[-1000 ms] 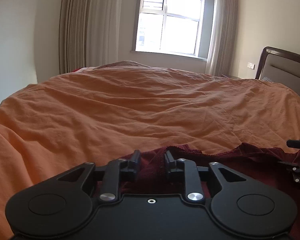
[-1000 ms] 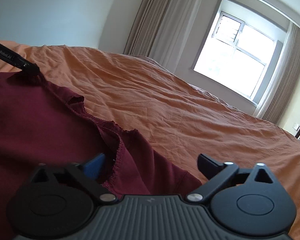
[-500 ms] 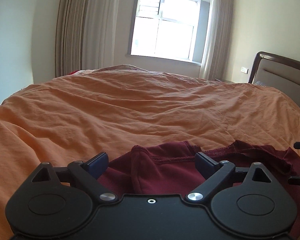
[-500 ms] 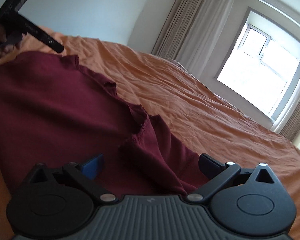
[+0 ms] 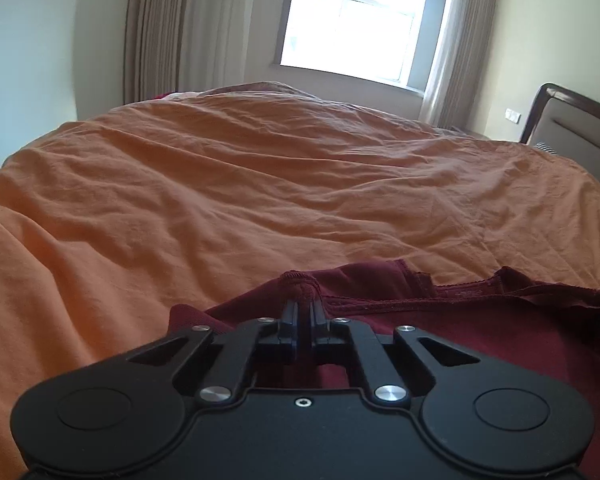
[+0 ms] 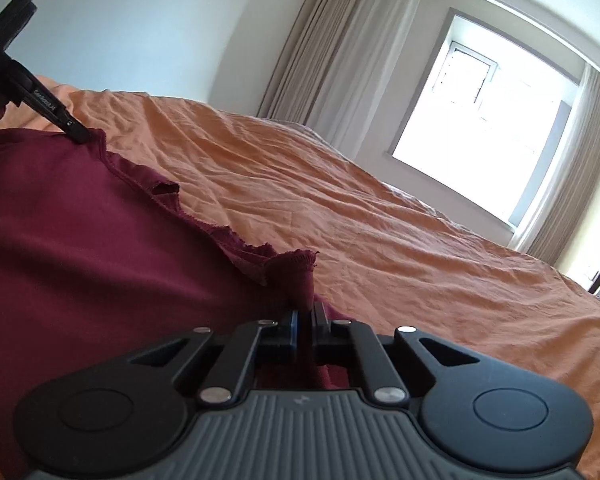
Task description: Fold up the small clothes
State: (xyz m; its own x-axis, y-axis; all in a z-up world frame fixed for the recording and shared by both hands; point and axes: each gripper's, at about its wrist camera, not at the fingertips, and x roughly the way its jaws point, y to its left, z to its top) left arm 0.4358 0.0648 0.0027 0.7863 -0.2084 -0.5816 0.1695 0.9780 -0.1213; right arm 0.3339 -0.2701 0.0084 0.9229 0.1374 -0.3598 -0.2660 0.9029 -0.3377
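- Left gripper [image 5: 304,308], jaws clenched on a bunched hem corner of the maroon garment [image 5: 480,332], at the near edge of the orange bed [image 5: 260,184].
- Maroon garment spread flat between both grips, frayed hem [image 6: 204,220] slack and wavy toward the bedcover.
- Right gripper [image 6: 305,312], jaws pinched on the opposite hem corner, a tuft of cloth poking up past the tips.
- Best handled, by the look of it: both corners lifted level, hem drawn taut before carrying over, pinches kept firm so thin fabric cannot slip; uneven pull likely to skew the fold.
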